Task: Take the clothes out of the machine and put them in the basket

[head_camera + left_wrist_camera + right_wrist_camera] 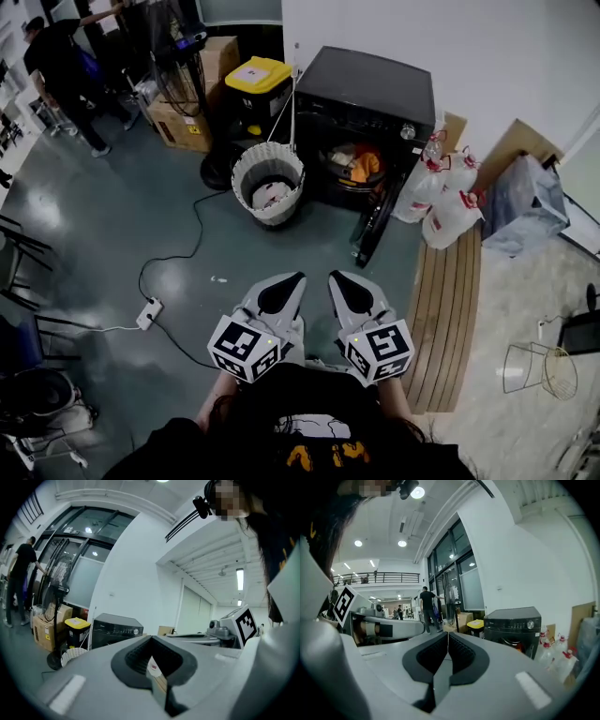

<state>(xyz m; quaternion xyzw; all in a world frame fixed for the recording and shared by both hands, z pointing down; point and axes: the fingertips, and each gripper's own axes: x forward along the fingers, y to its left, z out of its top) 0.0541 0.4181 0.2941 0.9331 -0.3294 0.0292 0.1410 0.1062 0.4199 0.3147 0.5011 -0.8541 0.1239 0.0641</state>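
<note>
A black front-loading machine (370, 103) stands at the back with its door (377, 225) swung open. Orange and pale clothes (361, 165) lie in the drum. A white woven basket (268, 183) stands on the floor left of the machine, with a light cloth (271, 195) at its bottom. My left gripper (296, 277) and right gripper (332, 277) are held side by side close to the body, far short of the machine, both shut and empty. The left gripper (151, 641) view shows machine (117, 629) and basket (74, 654). Beyond the right gripper (447, 637), the machine (513, 624) is ahead.
A yellow-lidded bin (257, 77), cardboard boxes (187, 117) and a fan base (217, 171) stand left of the machine. Tied plastic bags (441, 202) sit to its right beside wooden planks (450, 300). A cable and power strip (148, 312) lie on the floor. A person (61, 75) stands far left.
</note>
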